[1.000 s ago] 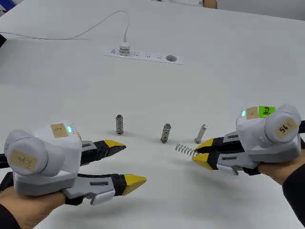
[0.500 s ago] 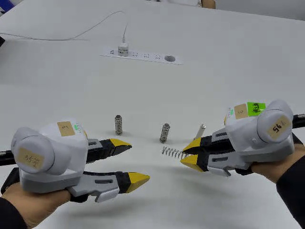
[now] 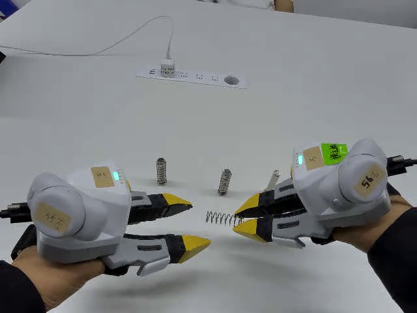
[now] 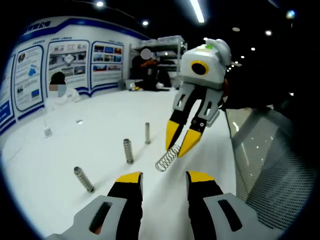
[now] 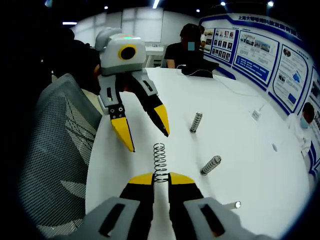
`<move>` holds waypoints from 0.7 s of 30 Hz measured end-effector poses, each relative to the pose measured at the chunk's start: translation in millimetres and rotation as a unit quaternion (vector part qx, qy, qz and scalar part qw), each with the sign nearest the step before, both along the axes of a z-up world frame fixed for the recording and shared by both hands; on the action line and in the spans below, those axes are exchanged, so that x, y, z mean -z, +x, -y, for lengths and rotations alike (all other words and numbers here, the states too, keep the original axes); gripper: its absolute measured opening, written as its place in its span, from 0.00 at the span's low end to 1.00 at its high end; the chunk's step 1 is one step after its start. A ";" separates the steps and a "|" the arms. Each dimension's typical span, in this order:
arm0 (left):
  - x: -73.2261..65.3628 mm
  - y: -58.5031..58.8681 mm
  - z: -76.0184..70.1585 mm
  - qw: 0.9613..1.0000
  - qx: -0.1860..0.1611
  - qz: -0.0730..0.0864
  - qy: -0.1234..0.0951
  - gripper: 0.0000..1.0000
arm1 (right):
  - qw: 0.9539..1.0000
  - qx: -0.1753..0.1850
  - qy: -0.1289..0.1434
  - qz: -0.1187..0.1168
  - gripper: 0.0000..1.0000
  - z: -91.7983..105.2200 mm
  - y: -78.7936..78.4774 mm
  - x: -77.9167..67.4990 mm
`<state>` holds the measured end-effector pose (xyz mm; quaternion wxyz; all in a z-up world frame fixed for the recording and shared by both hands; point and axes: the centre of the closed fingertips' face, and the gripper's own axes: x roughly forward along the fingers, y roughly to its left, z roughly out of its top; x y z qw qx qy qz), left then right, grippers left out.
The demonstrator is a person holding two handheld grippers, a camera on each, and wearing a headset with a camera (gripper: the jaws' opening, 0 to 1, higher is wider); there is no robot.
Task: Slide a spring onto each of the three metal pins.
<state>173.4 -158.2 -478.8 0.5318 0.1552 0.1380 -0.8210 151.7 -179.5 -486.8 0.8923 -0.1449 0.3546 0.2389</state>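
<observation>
- The right gripper [image 3: 237, 219] has its yellow-tipped jaws pressed onto one end of a loose coil spring [image 3: 219, 218]; in the right gripper view the right gripper's own tips [image 5: 161, 179] nip the near end of the spring [image 5: 160, 162], which runs straight out toward 12 o'clock
- In the head view the spring lies roughly level and juts from the jaw tips toward 9 o'clock; whether it touches the white table [image 3: 293, 98] I cannot tell
- The left gripper [image 3: 198, 225] sits at 9 o'clock of the spring's free end, jaws spread wide and holding nothing, tips aimed at the spring and apart from it
- In the left gripper view its own spread jaws [image 4: 164, 177] frame the spring [image 4: 166, 159] at 12 o'clock, with the right gripper [image 4: 178, 147] coming down onto it
- In the right gripper view the left gripper [image 5: 147, 140] hangs open at 11 o'clock of the spring
- The bare metal pin [image 3: 273, 179] stands at 1 o'clock of the right jaw tips, partly hidden behind the gripper body
- The middle pin [image 3: 225, 182], already wearing a spring, stands at 12 o'clock of the held spring
- The left pin [image 3: 161, 171], also sprung, stands at 10 o'clock
- Far off at 12 o'clock lies a power strip [image 3: 192, 75] with a white plug [image 3: 167, 66] and its cable [image 3: 117, 42]
</observation>
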 end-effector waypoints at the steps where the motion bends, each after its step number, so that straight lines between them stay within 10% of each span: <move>1: -0.1 -1.8 0.3 1.000 0.004 0.001 0.000 0.34 | 1.000 -0.004 0.000 0.000 0.11 -1.8 0.4 -0.2; 21: 2.9 -13.8 -2.5 0.999 0.043 0.024 0.001 0.15 | 0.998 -0.052 -0.014 -0.017 0.11 -18.5 -4.1 1.5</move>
